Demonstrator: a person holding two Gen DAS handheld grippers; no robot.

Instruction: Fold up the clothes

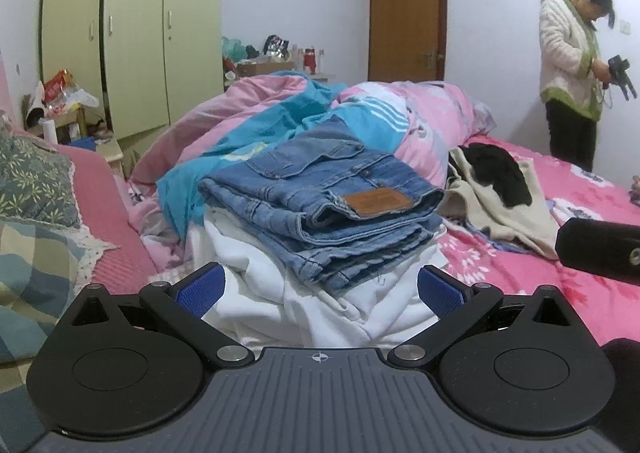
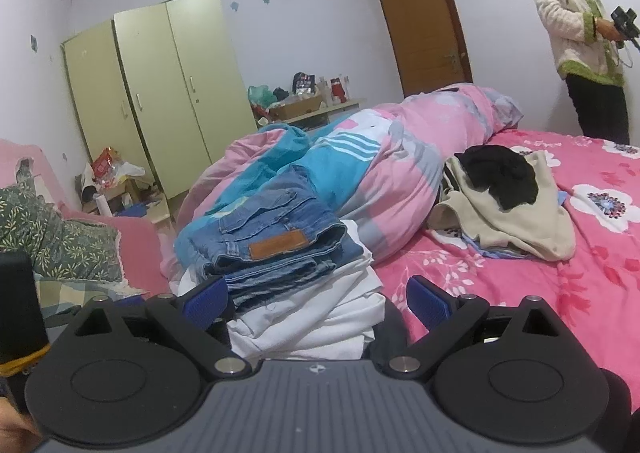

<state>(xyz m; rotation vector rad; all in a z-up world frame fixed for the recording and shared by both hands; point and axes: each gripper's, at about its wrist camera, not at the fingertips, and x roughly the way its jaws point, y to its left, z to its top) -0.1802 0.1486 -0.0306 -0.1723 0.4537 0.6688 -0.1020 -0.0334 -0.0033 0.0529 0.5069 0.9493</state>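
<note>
- The folded jeans [image 1: 320,205] lie on top of a stack of white clothes [image 1: 304,293] on the bed [image 1: 520,285], straight ahead at 12 o'clock from the left tongs [image 1: 320,285].
- Their long axis runs from 10 to 4 o'clock; the leather patch [image 1: 378,202] faces the camera.
- Left tongs: released, holding nothing.
- Right tongs [image 2: 318,299]: released, either side of the white stack's edge.
- A beige and black heap [image 2: 504,205] lies at 2 o'clock.
</note>
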